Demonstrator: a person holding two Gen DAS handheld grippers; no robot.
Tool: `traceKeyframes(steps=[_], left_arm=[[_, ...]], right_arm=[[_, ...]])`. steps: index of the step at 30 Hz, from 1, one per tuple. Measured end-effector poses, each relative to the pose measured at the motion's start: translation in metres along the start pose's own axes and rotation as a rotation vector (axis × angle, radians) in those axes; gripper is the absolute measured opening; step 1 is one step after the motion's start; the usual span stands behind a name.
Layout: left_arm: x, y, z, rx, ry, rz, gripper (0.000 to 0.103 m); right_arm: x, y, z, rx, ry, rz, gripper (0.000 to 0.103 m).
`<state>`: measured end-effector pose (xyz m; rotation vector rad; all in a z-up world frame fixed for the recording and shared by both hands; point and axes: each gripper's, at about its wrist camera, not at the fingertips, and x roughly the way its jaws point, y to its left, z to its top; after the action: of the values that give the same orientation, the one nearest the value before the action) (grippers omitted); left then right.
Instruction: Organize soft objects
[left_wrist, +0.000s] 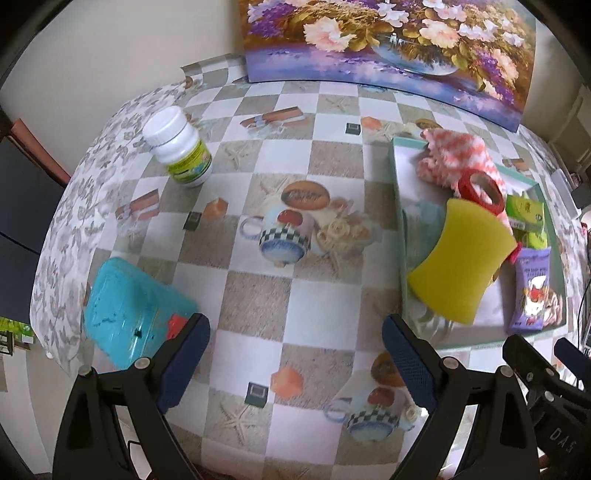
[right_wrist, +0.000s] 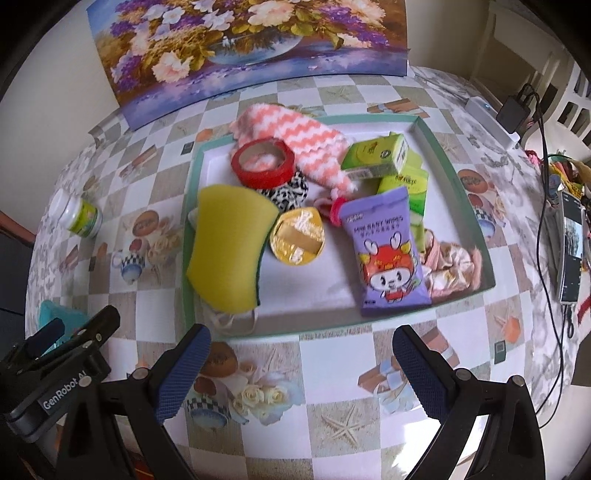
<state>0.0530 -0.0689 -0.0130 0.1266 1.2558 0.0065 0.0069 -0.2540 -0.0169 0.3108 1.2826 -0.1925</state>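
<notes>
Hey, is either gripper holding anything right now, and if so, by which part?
Nothing is held. The left gripper and the right gripper are both open over the tablecloth, and the yellow sponge lies untouched in the tray.

yellow sponge blurred, hiding white cloth, painting cropped

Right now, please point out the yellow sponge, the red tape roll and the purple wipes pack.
yellow curved foam sponge (right_wrist: 229, 247), right wrist view, middle of its yellow face
red tape roll (right_wrist: 263, 162), right wrist view, near rim
purple baby wipes pack (right_wrist: 386, 254), right wrist view, printed front
</notes>
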Motion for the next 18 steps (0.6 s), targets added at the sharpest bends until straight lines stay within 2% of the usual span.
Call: traceKeyframes(steps=[7,18], left_arm=[[-0.004,0.013,-0.015,-0.029,0.006,-0.032,0.095],[-0.006,0.024,-0.027,-0.050,0.003,0.000,0.094]], right_arm=[[-0.004,0.004,-0.013,-0.011,-0.006,0.004,0.100],[-0.012,0.010,-0.025,-0.030,-0.024,0.022,0.100]])
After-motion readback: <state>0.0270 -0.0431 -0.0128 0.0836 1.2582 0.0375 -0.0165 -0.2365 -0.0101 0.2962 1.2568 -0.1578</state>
